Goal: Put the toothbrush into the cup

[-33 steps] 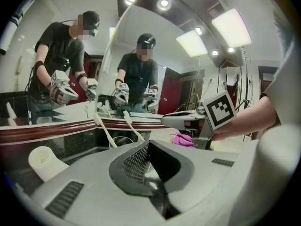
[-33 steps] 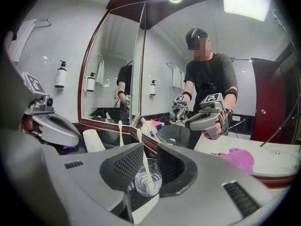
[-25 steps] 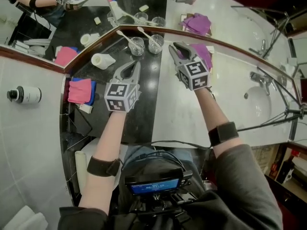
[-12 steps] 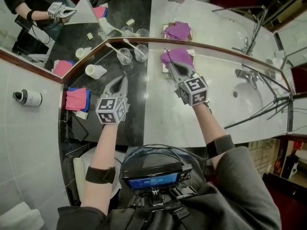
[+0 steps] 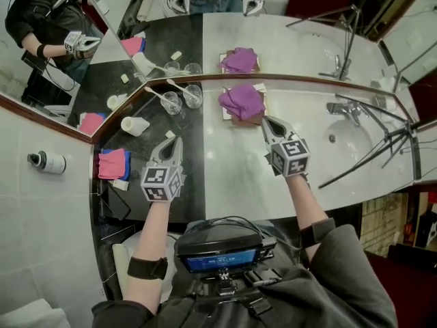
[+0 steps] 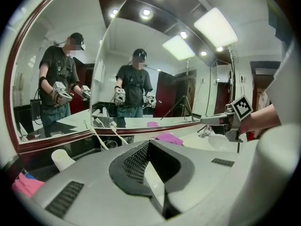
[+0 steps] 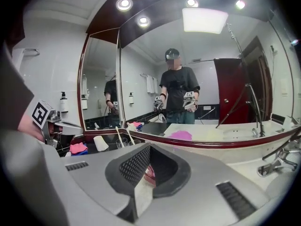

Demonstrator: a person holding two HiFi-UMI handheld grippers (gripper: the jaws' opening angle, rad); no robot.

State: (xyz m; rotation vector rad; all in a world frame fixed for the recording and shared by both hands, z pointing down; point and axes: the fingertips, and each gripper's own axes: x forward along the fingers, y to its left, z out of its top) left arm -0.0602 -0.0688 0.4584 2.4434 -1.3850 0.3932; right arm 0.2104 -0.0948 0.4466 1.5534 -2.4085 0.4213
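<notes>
Two clear glass cups [image 5: 171,104] [image 5: 194,96] stand on the black counter by the mirror. A white toothbrush [image 5: 158,93] leans in the left cup and another toothbrush [image 5: 180,87] in the right one. My left gripper [image 5: 175,141] is shut and empty, a short way in front of the cups. My right gripper [image 5: 268,121] hovers over the white counter just right of the purple cloth [image 5: 242,102]. Its jaws have just been closing and are shut with nothing between them. In the right gripper view the toothbrushes [image 7: 118,138] show at the left.
A white paper cup [image 5: 134,125] lies on its side left of the glasses. A pink cloth [image 5: 112,164] sits at the black counter's left end. The sink [image 5: 358,145] and faucet [image 5: 343,109] are at the right. Mirrors run along the back.
Both grippers have drawn back from the cups toward the near edge. The right one swung rightward past the purple cloth, and its jaws went from partly open to shut.
</notes>
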